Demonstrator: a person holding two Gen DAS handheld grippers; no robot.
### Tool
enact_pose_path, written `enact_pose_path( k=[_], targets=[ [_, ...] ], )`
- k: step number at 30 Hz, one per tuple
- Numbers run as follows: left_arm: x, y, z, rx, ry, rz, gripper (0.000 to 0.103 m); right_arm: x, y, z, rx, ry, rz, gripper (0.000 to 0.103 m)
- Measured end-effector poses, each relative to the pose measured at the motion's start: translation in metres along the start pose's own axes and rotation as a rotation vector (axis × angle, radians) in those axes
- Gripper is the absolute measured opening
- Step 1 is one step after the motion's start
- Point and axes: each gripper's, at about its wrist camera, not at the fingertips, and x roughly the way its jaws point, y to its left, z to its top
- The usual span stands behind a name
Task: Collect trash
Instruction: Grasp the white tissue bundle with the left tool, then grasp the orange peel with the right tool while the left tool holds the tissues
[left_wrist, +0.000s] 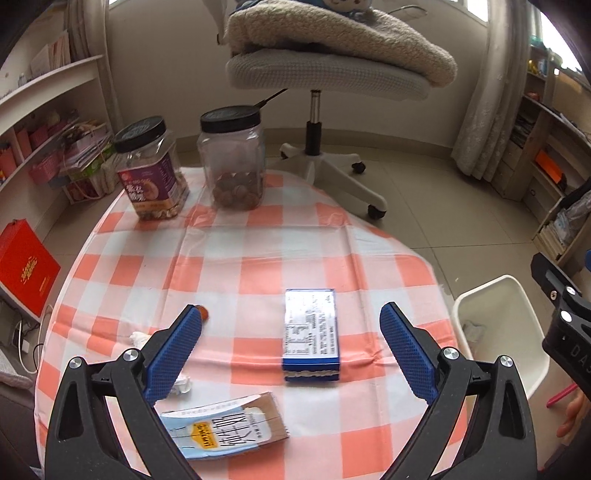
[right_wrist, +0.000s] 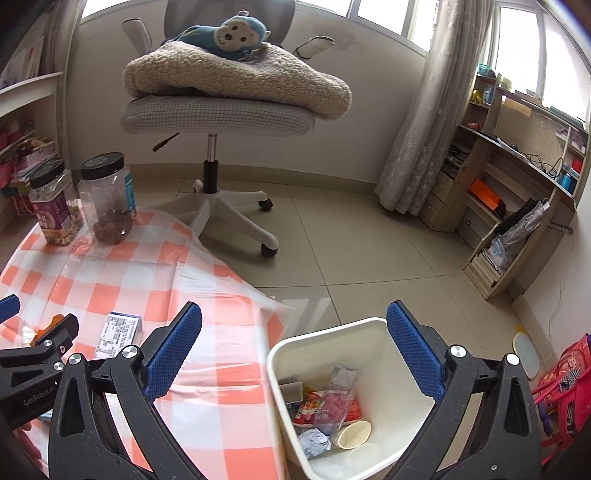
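The left claw (left_wrist: 291, 350) hangs over the checked counter (left_wrist: 258, 251) with its blue pads spread wide and nothing between them. Between those pads lies a blue box (left_wrist: 311, 332), flat on the cloth, its long axis running from six toward twelve o'clock in the left wrist view, printed label up. Nearer, at about seven o'clock, a flattened pale-blue carton (left_wrist: 225, 428) lies with its long axis tilted toward two o'clock. Beside the left pad sit a crumpled white tissue (left_wrist: 139, 339) and a small orange scrap (left_wrist: 204, 314). Two black-lidded jars (left_wrist: 231, 158) stand at the counter's far edge, around eleven o'clock.

The right claw (right_wrist: 293, 350) is also spread wide and empty, poised above a white bin (right_wrist: 369, 332) that stands on the floor just beside the counter's edge. Inside the bin lie a red wrapper (right_wrist: 314, 408), a paper cup (right_wrist: 354, 434) on its side, mouth toward three o'clock, and a crumpled grey-blue wad (right_wrist: 314, 443).
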Motion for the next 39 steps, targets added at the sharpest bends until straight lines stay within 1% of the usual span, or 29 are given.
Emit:
enact_pose_path(
  k=[4, 7, 10, 12, 13, 15, 16, 17, 18, 19, 20, 21, 23, 26, 29, 33, 34, 35, 38, 39],
  targets=[
    [0.022, 0.040, 0.001, -0.049, 0.078, 0.075, 0.094, 0.004, 0.023, 0.004, -0.020, 0.011, 0.042, 0.096],
    [0.044, 0.074, -0.004, -0.100, 0.182, 0.124, 0.094, 0.010, 0.034, 0.007, -0.005, 0.046, 0.087, 0.096],
    [0.070, 0.101, -0.018, -0.154, 0.320, 0.110, 0.094, 0.017, 0.043, 0.009, 0.015, 0.087, 0.133, 0.096],
    [0.085, 0.113, -0.028, -0.171, 0.394, 0.104, 0.094, 0.022, 0.051, 0.008, 0.024, 0.112, 0.159, 0.096],
    [0.091, 0.117, -0.033, -0.173, 0.418, 0.097, 0.094, 0.023, 0.054, 0.008, 0.030, 0.124, 0.173, 0.096],
    [0.098, 0.123, -0.041, -0.178, 0.436, 0.079, 0.094, 0.027, 0.061, 0.008, 0.041, 0.153, 0.206, 0.096],
    [0.101, 0.126, -0.044, -0.178, 0.440, 0.064, 0.091, 0.029, 0.064, 0.008, 0.047, 0.166, 0.222, 0.096],
    [0.103, 0.128, -0.047, -0.173, 0.445, 0.040, 0.078, 0.030, 0.067, 0.008, 0.054, 0.177, 0.237, 0.096],
    [0.105, 0.130, -0.050, -0.160, 0.454, 0.030, 0.067, 0.031, 0.071, 0.008, 0.057, 0.184, 0.248, 0.096],
    [0.103, 0.131, -0.051, -0.131, 0.439, 0.037, 0.065, 0.031, 0.074, 0.008, 0.057, 0.187, 0.256, 0.096],
    [0.100, 0.131, -0.052, -0.102, 0.430, 0.042, 0.055, 0.031, 0.078, 0.008, 0.053, 0.189, 0.261, 0.096],
    [0.097, 0.134, -0.054, -0.085, 0.430, 0.042, 0.051, 0.031, 0.082, 0.008, 0.046, 0.190, 0.265, 0.096],
    [0.091, 0.142, -0.060, -0.085, 0.436, 0.022, 0.049, 0.031, 0.091, 0.007, 0.033, 0.191, 0.277, 0.096],
    [0.082, 0.158, -0.068, -0.072, 0.435, 0.047, 0.049, 0.034, 0.106, 0.005, 0.017, 0.214, 0.305, 0.096],
    [0.066, 0.179, -0.070, -0.116, 0.422, 0.069, 0.048, 0.041, 0.128, 0.000, 0.012, 0.264, 0.346, 0.096],
    [0.028, 0.211, -0.061, -0.190, 0.336, 0.091, 0.048, 0.054, 0.167, -0.010, 0.043, 0.383, 0.446, 0.096],
    [0.016, 0.219, -0.058, -0.208, 0.308, 0.096, 0.048, 0.055, 0.179, -0.011, 0.042, 0.404, 0.457, 0.096],
    [0.007, 0.225, -0.049, -0.222, 0.281, 0.103, 0.048, 0.058, 0.191, -0.013, 0.038, 0.424, 0.458, 0.096],
    [-0.028, 0.239, -0.040, -0.240, 0.186, 0.142, 0.049, 0.069, 0.234, -0.015, 0.027, 0.495, 0.476, 0.096],
    [-0.035, 0.245, -0.036, -0.250, 0.162, 0.139, 0.049, 0.073, 0.250, -0.018, 0.013, 0.529, 0.480, 0.096]
  ],
)
